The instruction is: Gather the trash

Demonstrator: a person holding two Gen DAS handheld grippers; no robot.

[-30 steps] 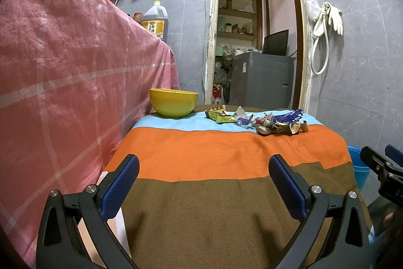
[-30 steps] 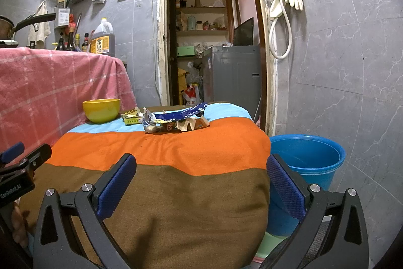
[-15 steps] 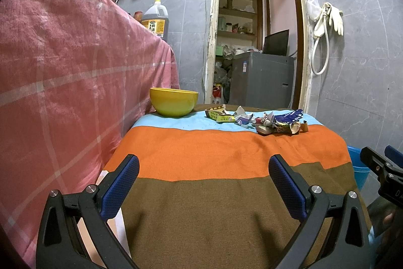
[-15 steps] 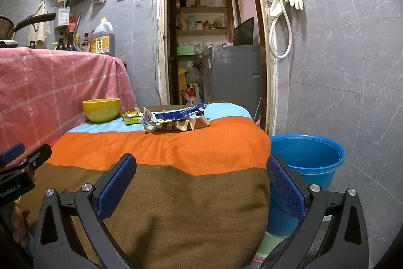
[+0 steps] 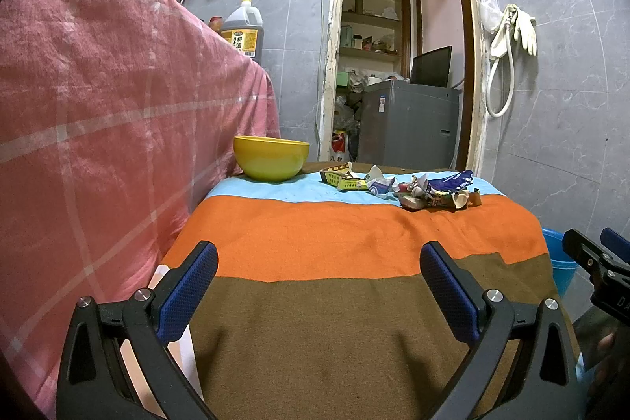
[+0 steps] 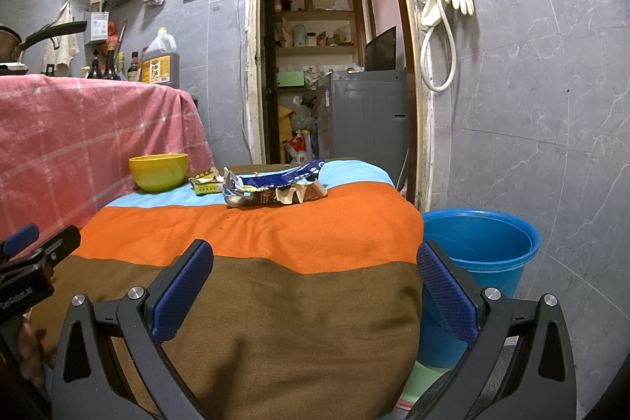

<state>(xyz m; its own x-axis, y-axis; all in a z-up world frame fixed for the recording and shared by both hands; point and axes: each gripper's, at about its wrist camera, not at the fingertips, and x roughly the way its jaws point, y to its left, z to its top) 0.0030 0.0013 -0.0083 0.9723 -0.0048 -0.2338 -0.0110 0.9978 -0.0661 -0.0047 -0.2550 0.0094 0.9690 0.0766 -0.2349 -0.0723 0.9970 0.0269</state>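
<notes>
Both claws, left and right, hover spread and empty over the near brown stripe of the striped cloth. The wrappers lie well ahead, beside a yellow bowl; a low, level reach would likely pinch one cleanly for the blue bucket, right of the right claw.

A coarse matt woven blanket bears a glossy plastic bowl and crinkled shiny wrappers.
</notes>
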